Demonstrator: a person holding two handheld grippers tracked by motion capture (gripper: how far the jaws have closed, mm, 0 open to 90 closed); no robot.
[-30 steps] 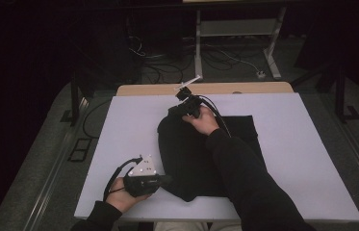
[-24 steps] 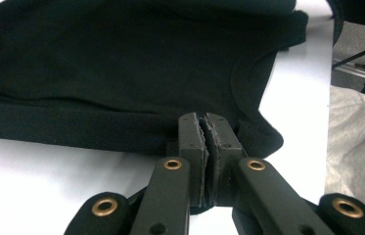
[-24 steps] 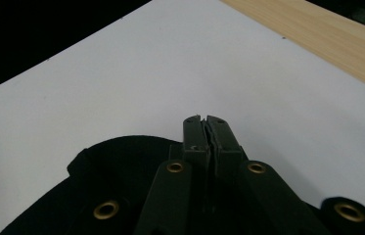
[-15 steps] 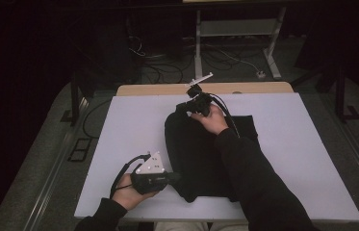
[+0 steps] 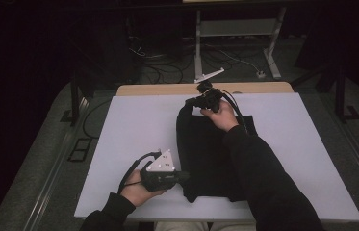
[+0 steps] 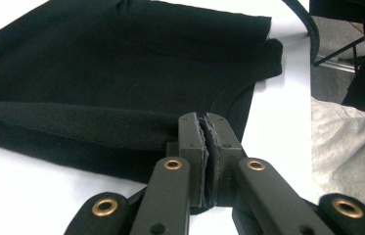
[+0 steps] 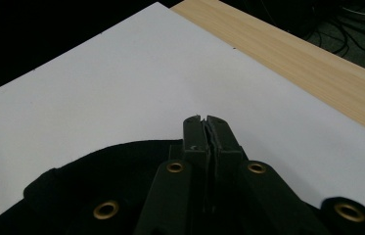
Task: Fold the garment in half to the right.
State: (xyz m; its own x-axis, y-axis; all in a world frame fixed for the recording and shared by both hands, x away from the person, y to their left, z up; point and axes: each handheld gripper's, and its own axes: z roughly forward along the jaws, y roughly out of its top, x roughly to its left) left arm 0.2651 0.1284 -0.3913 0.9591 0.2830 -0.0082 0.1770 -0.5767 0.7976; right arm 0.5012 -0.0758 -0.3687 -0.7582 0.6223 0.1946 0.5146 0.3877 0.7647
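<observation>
I read this step as folding the black garment [image 5: 206, 154] lengthwise, with one long edge pinched at both ends and carried across the cloth. To do it well I would keep both tongs moving together and level, so the lifted edge stays taut between them and lands parallel to the opposite side (slack in the middle is what makes a crooked crease). I would also keep the carry low, so the layer underneath is not dragged along.

The left gripper [image 5: 179, 177] is clamped on the garment's near left corner; in the left gripper view its jaws stand pressed together with a doubled fold of the dark fabric [image 6: 87, 129] running into them from the left. The right gripper [image 5: 192, 102] sits at the garment's far left corner, near the wooden strip [image 5: 167, 89] along the table's far edge. In the right gripper view its jaws are pressed together too, with black cloth [image 7: 116, 171] bunched right around them, so I judge it to be holding that far corner, though the pinch itself is hard to make out.

The garment lies on the white tabletop [image 5: 119, 134], stretched between the two tongs, its bulk lying to their right.
</observation>
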